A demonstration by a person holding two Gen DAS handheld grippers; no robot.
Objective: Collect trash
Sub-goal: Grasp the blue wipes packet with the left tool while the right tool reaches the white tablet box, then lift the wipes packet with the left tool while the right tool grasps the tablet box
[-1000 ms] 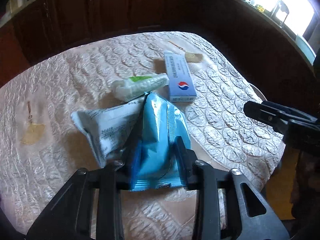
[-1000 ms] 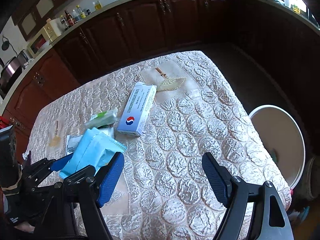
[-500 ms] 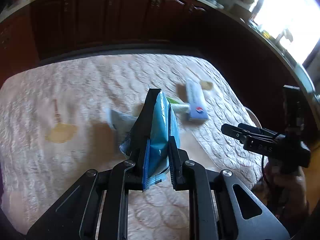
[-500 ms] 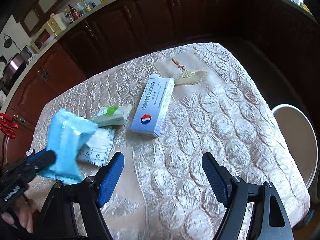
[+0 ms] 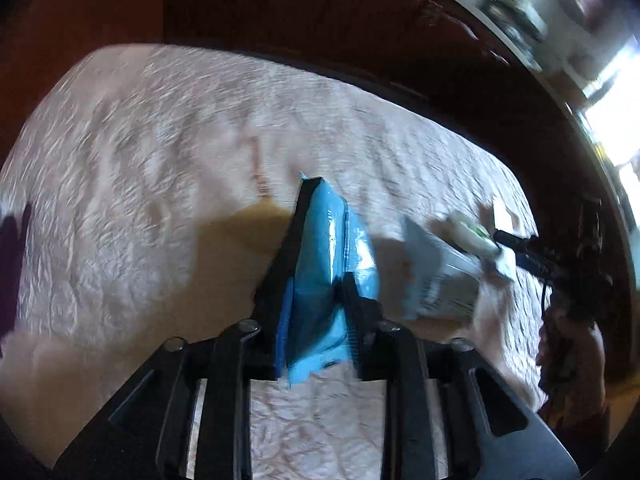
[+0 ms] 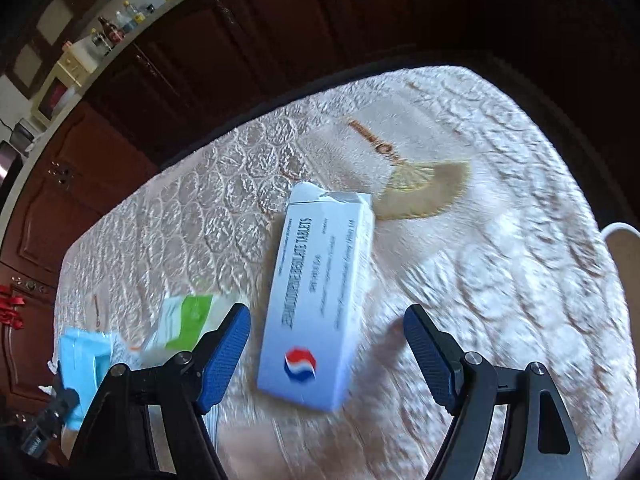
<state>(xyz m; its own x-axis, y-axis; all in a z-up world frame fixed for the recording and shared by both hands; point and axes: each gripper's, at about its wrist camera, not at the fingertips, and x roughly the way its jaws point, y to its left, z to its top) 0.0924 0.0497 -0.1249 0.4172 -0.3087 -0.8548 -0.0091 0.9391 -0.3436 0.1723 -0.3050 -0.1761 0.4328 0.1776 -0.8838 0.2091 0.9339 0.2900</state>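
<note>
My left gripper (image 5: 316, 292) is shut on a blue plastic packet (image 5: 328, 256) and holds it above the table. The packet also shows at the left edge of the right wrist view (image 6: 82, 360). My right gripper (image 6: 326, 356) is open and empty, its fingers either side of the near end of a white tablet box (image 6: 320, 300) with a red and blue logo, lying on the table. A green and white wrapper (image 6: 182, 322) lies left of the box. A grey-white printed pouch (image 5: 436, 276) lies on the table beside it.
The table wears a cream quilted cloth (image 6: 500, 280) with an embroidered gold fan (image 6: 420, 184). Dark wooden cabinets (image 6: 280, 40) run behind. A white bin rim (image 6: 620, 230) shows past the table's right edge.
My left gripper has lifted the blue packet off the table and swung left. My right gripper has moved forward and down over the tablet box.
</note>
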